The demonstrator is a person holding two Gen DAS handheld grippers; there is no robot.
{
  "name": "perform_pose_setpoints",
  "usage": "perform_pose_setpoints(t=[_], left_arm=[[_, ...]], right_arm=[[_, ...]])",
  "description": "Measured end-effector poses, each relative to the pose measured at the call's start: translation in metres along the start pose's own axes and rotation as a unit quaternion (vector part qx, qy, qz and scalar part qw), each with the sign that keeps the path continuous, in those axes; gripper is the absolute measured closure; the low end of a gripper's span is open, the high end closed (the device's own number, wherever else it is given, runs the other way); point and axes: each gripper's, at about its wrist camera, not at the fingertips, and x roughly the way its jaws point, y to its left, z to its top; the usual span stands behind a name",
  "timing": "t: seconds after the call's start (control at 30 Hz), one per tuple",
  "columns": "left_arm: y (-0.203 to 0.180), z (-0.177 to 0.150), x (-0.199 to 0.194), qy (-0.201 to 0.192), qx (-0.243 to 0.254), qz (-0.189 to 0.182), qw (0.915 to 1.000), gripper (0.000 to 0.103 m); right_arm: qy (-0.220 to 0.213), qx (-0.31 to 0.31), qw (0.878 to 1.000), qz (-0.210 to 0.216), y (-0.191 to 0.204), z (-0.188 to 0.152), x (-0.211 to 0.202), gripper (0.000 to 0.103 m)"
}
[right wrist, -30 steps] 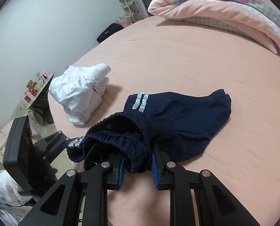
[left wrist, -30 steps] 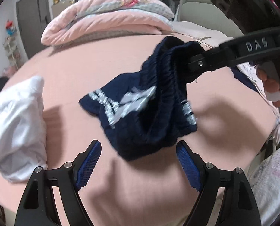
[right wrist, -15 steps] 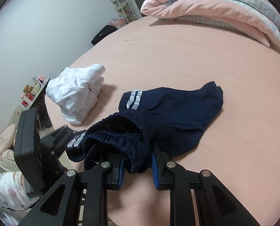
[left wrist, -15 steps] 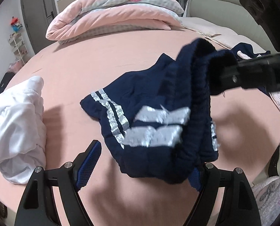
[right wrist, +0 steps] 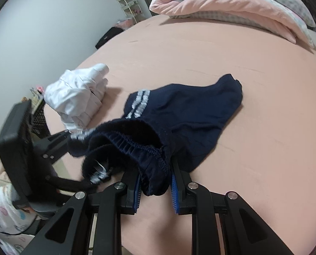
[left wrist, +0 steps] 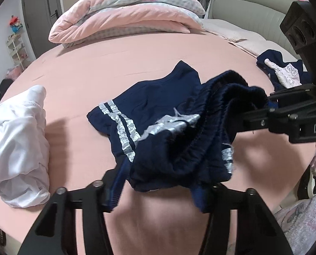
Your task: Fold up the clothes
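Right gripper point(right wrist: 155, 188) clamped narrow on bunched elastic waistband of navy shorts point(right wrist: 185, 114); blue pads pressing cloth from both sides, waistband lifted clear of sheet. Seen from left wrist view as black fingers entering from right edge point(left wrist: 264, 108), gripping same waistband.

Left gripper point(left wrist: 158, 193) jaws closing, lower hem of navy shorts point(left wrist: 158, 110) hanging between them; left pad just beside cloth edge, right pad partly hidden behind drooping fabric. Contact of pads with cloth: cannot tell. Motion blur on left finger.

Shorts half raised: waistband end held up at right, one leg end lying flat on pink bedsheet point(left wrist: 115, 63) toward middle of bed. Two white lace stripes point(left wrist: 124, 127) running down nearer leg, another striped patch twisted up on top fold.

White crumpled garment point(left wrist: 15, 144) lying on sheet to left of shorts, apart from them, near bed edge.

Folded pink quilt point(left wrist: 126, 14) with checked lining at far end of bed, well apart from shorts.

Another dark blue garment with pale printed piece point(left wrist: 285, 74) at far right of bed, partly behind right gripper body.

Grey padded headboard point(left wrist: 242, 4) beyond; plush toys along its top.
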Motion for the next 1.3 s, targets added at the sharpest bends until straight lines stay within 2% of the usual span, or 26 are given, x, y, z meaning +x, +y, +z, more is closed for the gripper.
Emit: perform_pose_setpoints(t=[0.17, 0.23, 0.43, 0.8, 1.03, 1.3], left_arm=[[-0.001, 0.004, -0.006, -0.014, -0.007, -0.013, 0.9998, 0.066], [0.002, 0.008, -0.008, -0.018, -0.017, -0.021, 0.9995, 0.073], [0.011, 0.025, -0.005, -0.018, -0.045, -0.035, 0.9982, 0.074], [0.027, 0.053, 0.010, -0.001, -0.087, -0.035, 0.9956, 0.074], [0.035, 0.065, 0.030, 0.029, -0.089, -0.030, 0.9952, 0.074], [0.054, 0.070, 0.050, 0.064, -0.123, -0.051, 0.9891, 0.074]], right_arm=[[0.005, 0.007, 1.000, 0.004, -0.003, -0.006, 0.001, 0.082], [0.001, 0.012, 1.000, 0.008, -0.006, -0.007, -0.001, 0.082], [-0.009, 0.011, 1.000, 0.007, -0.010, 0.000, -0.004, 0.082], [-0.025, -0.013, 1.000, -0.012, -0.008, 0.037, -0.002, 0.082], [-0.003, -0.009, 1.000, -0.027, -0.013, 0.062, 0.015, 0.082], [0.023, 0.000, 0.999, -0.044, -0.023, 0.079, 0.038, 0.082]])
